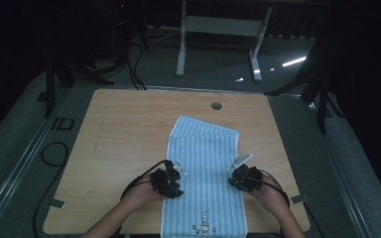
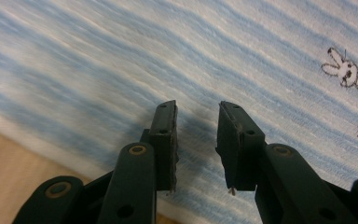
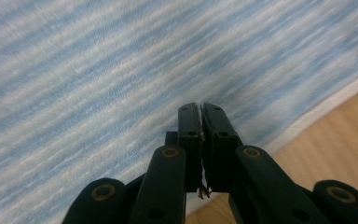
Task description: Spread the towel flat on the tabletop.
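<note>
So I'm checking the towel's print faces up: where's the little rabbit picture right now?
In the high view the rabbit picture sits on the striped towel near its front edge, between the person's forearms, nearer than both grippers.

Bare table (image 1: 129, 129) around towel (image 1: 206, 148)

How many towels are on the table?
1. A blue striped towel lies mid-table, its far end folded over, between the left claw and right claw. Nothing hints at another underneath.

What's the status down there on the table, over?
Left gripper open above blue-and-white striped towel. Right gripper shut, empty, near the towel's edge. Towel's far end folded back on wooden table. Nothing in the way.
</note>
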`<state>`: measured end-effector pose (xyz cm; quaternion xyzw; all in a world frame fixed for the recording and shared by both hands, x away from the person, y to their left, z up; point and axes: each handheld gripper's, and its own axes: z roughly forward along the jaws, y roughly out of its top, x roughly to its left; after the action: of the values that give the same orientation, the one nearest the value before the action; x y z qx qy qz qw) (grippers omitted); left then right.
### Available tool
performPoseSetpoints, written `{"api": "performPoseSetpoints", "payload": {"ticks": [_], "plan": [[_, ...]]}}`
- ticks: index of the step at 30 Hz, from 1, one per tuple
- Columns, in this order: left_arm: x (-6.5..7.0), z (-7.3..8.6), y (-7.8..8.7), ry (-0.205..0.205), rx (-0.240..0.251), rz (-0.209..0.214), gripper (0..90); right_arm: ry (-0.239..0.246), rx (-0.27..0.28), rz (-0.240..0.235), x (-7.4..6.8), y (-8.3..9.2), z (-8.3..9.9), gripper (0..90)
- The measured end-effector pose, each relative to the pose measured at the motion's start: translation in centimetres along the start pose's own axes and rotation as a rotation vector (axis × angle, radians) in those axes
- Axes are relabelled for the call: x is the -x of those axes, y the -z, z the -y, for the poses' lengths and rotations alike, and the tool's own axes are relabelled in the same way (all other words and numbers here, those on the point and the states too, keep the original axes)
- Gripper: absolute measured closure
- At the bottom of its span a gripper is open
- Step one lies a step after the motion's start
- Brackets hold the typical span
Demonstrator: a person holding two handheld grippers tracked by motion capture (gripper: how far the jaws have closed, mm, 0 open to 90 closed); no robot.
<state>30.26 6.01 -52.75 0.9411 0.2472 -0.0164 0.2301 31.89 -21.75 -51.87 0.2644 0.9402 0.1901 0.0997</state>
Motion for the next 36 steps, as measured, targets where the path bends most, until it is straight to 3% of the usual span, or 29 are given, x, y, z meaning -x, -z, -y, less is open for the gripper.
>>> {"api": "performPoseSetpoints", "payload": {"ticks": [3, 8, 10, 11, 12, 14, 15, 16, 17, 20, 22, 26, 27, 30, 36], "plan": [[0.2, 0.1, -0.2, -0.002, 0.001, 0.004, 67.3, 0.007, -0.024, -0.011, -0.5, -0.5, 0.4, 86.4], [0.8, 0.3, -0.2, -0.016, -0.001, 0.007, 64.9, -0.001, 0.001, 0.007, -1.2, -0.3, 1.3, 86.4], [1.7, 0.5, -0.3, -0.030, -0.013, 0.033, 65.1, 0.007, -0.017, -0.015, -2.1, 0.2, 2.0, 86.3], [2.0, 0.5, -0.3, -0.038, -0.024, 0.060, 66.0, 0.005, -0.025, -0.041, -2.3, 0.4, 2.1, 85.9], [2.0, 0.5, -0.3, -0.038, -0.024, 0.060, 66.5, 0.013, -0.034, -0.075, -2.5, 0.5, 2.3, 85.0], [2.3, 0.5, -0.3, -0.047, -0.031, 0.074, 66.5, 0.013, -0.034, -0.075, -2.5, 0.5, 2.3, 85.0], [2.7, 0.4, 0.0, -0.068, -0.028, 0.066, 66.5, 0.028, -0.043, -0.102, -2.6, 0.7, 2.4, 83.1], [2.7, 0.3, 0.3, -0.069, -0.019, 0.060, 68.1, 0.035, -0.022, -0.080, -2.8, 1.2, 2.5, 82.7], [2.2, 0.1, 0.7, -0.052, 0.002, 0.026, 68.1, 0.017, 0.003, -0.057, -2.6, 1.7, 2.5, 83.8], [1.9, -0.1, 0.8, -0.040, 0.014, 0.014, 68.4, 0.003, 0.002, -0.035, -2.4, 1.8, 2.5, 84.6], [0.2, -0.5, 0.7, -0.005, 0.030, -0.010, 68.4, -0.030, 0.004, 0.000, -1.4, 1.3, 2.3, 85.2], [-0.8, -0.7, 0.3, 0.027, 0.037, -0.030, 68.3, -0.041, 0.007, 0.015, -0.8, 0.9, 2.2, 85.2], [-1.8, -0.9, -0.4, 0.056, 0.028, -0.049, 68.2, -0.060, -0.017, 0.046, 0.3, 0.1, 2.0, 85.1], [-2.6, -1.1, -0.5, 0.079, 0.050, -0.054, 68.4, -0.086, -0.007, 0.042, 1.3, -0.1, 2.0, 85.1], [-3.4, -2.3, -0.9, 0.078, 0.049, -0.068, 65.6, -0.128, -0.004, 0.039, 3.4, -0.4, 1.8, 85.1]]}}
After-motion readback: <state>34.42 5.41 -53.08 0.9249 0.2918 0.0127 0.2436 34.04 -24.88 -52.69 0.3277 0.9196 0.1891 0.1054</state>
